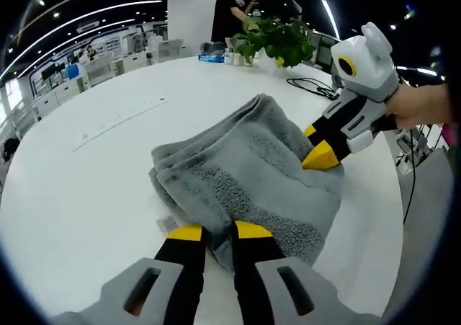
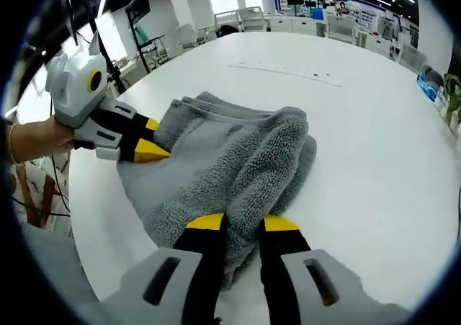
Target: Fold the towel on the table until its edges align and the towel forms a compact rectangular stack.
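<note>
Pinching towel point(image 1: 248, 184) edge, left gripper point(image 1: 218, 231) jaws nearly closed on near hem; right gripper point(image 2: 243, 224) likewise clamped on opposite bunched edge. Towel rumpled, partly folded, mid white table point(image 1: 86, 188). Judged mid-fold; next move calls for lifting, squaring edges.

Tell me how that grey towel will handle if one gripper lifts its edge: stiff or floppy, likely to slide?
Probably floppy: the towel lies in soft rumpled folds, so a lifted edge would likely sag and the layers slump apart. Its thick looped pile looks grippy to the left gripper and right gripper. The white table looks smooth, so the bundle might slide if pushed.
</note>
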A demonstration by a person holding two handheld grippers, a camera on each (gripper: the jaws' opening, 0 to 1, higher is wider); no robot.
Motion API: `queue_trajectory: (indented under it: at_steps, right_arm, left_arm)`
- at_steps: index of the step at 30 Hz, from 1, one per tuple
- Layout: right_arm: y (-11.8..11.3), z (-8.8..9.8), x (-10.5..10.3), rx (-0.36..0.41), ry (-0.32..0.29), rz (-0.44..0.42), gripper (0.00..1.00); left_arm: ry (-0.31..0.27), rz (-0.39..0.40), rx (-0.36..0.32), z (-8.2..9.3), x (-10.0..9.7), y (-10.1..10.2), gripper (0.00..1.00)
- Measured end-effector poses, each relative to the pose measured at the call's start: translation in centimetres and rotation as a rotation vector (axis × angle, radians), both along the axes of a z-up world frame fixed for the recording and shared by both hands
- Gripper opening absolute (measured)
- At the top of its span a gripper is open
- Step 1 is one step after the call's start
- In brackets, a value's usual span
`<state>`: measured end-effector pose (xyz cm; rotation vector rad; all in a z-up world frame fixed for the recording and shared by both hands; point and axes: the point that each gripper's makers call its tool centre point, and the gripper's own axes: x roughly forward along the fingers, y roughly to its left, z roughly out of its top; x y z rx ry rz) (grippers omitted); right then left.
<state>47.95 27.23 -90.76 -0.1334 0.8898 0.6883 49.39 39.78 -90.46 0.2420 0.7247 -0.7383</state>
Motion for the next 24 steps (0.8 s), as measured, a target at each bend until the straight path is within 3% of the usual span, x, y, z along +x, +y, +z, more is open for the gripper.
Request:
queue_trajectory:
  at_steps: [15, 19, 24]
  right_arm:
    - [0.03, 0.01, 0.06, 0.027, -0.03, -0.005, 0.16]
    - [0.16, 0.27, -0.09, -0.011, -0.097, 0.004, 0.16]
    - [-0.03, 0.44, -0.03, -0.014, -0.092, -0.039, 0.17]
  left_arm:
    - [-0.013, 0.024, -0.01, 0.05, -0.07, -0.09, 0.13]
    - [-0.027, 0.033, 0.01, 0.11, -0.19, -0.22, 0.13]
    - [-0.019, 0.032, 0.014, 0.09, -0.07, -0.11, 0.13]
